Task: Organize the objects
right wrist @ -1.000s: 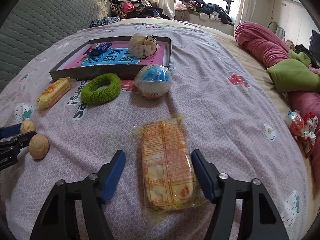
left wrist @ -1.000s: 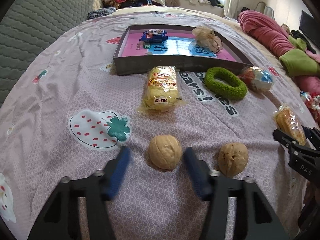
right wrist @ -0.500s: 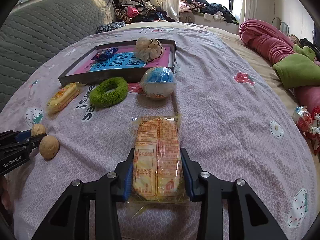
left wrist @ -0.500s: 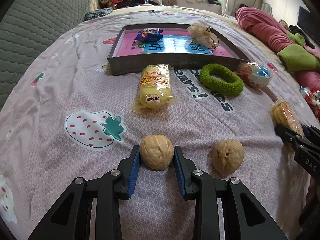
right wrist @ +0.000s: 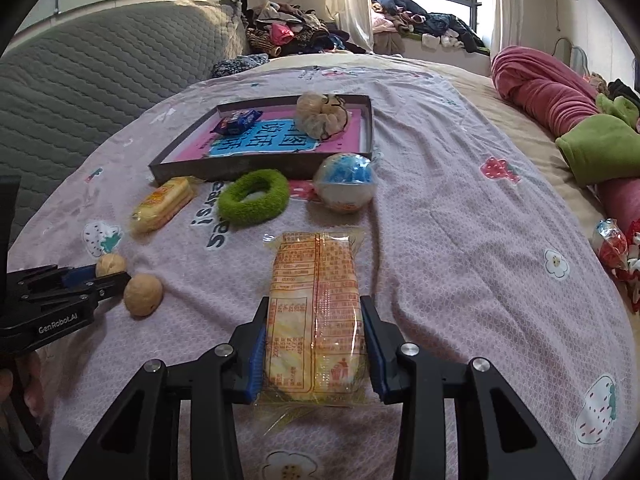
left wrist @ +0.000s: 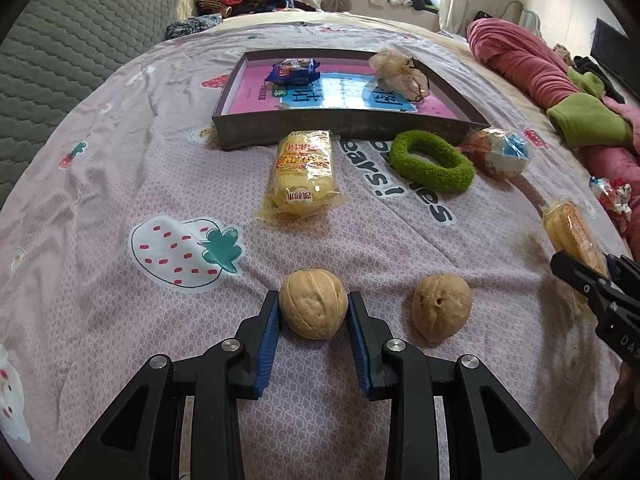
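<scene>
**Gripping two items at once, with most of the tidying still ahead**

Standing by the bed, I see both pairs of tongs clamped on something, each item low against the bedspread (left wrist: 120, 184). The left tongs (left wrist: 313, 312) have narrowed onto a walnut (left wrist: 313, 309), blue pads pressed against its sides. A second walnut (left wrist: 441, 307) lies loose just to its right. The right tongs (right wrist: 314, 344) are pinched around a long yellow snack packet (right wrist: 316, 320), its near end between the pads and the rest pointing away toward the tray.

The tray (left wrist: 348, 125) sits at the far middle of the bed and looks like the collecting place. So far it holds only a blue snack pack (left wrist: 295, 70) on its left and a crumpled beige bundle (left wrist: 398, 74) on its right.

Outside it, just near its front wall, wait another yellow packet (left wrist: 303, 174), a green fuzzy ring (left wrist: 431, 160) and a blue-and-white wrapped ball (left wrist: 498, 153).

I would judge the job under halfway: two things in, two in hand, four loose nearby. Some wrapped sweets (right wrist: 616, 246) at the far right edge may count as well.
</scene>
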`<state>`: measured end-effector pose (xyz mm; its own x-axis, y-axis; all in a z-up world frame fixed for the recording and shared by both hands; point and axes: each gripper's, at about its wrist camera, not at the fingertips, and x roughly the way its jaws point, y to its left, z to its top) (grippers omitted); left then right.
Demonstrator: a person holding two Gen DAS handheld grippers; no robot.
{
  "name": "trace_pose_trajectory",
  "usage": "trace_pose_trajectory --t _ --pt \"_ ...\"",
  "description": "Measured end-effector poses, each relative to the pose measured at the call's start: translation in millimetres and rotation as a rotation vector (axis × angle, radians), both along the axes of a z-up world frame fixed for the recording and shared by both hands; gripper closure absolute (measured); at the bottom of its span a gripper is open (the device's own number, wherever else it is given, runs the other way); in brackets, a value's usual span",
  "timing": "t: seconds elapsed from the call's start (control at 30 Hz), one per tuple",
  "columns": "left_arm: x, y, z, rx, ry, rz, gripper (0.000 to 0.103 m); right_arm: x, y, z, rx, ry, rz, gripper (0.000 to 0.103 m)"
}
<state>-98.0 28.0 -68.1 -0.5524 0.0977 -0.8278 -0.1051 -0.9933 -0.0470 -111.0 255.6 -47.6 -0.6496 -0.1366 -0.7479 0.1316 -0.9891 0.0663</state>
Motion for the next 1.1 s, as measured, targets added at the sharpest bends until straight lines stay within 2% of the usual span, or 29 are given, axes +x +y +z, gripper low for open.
trace_pose_trajectory --t 0.63,1.1 --pt "8.3 -5.3 19.5 0.028 0.035 0.005 0.069 17.5 -26.5 14.7 -0.015 0.02 0.051 0.062" --pt "-4.1 -10.2 56.2 0.043 0.11 -0.011 0.069 4.2 -38.7 47.9 -0.006 0.07 0.048 0.062"
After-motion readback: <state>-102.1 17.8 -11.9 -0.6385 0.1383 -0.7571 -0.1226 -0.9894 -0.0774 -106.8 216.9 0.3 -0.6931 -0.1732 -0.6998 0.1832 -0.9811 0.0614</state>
